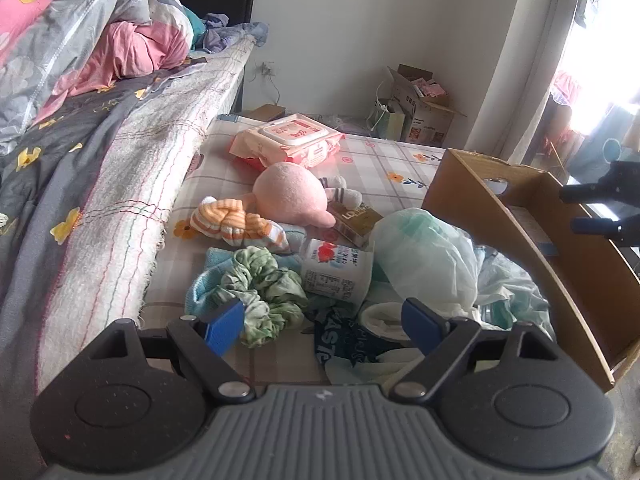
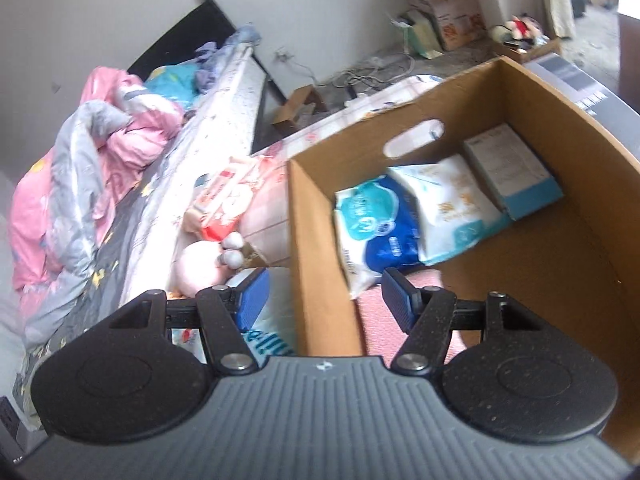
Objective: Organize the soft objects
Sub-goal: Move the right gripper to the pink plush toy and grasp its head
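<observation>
The left claw (image 1: pixel 324 322) is seen spread wide with nothing between its blue pads (image 1: pixel 222 326), held above a heap of soft things on the table (image 1: pixel 400 160). Just beyond the pads a green scrunchie (image 1: pixel 266 288) is found on a light blue cloth (image 1: pixel 202 286), with a white cup (image 1: pixel 338 276) lying on its side beside it and a pale plastic bag (image 1: pixel 428 256) to the right. Further out an orange striped sock (image 1: pixel 234 222), a pink plush toy (image 1: pixel 290 196) and a pack of wet wipes (image 1: pixel 292 142) are laid out, the bed (image 1: pixel 132 168) bordering them on the left.

The right claw (image 2: pixel 324 300) is held partly spread and empty, straddling the near wall of the cardboard box (image 2: pixel 316 280). Inside the box a blue and white soft pack (image 2: pixel 372 224), a white soft pack (image 2: pixel 460 208) leaning against it, a white and blue carton (image 2: pixel 512 172) at the far end, and a pink cloth (image 2: pixel 384 320) on the floor of the box are seen. In the left view the same box stands at the right edge of the table, with the right claw's dark fingers above it.
</observation>
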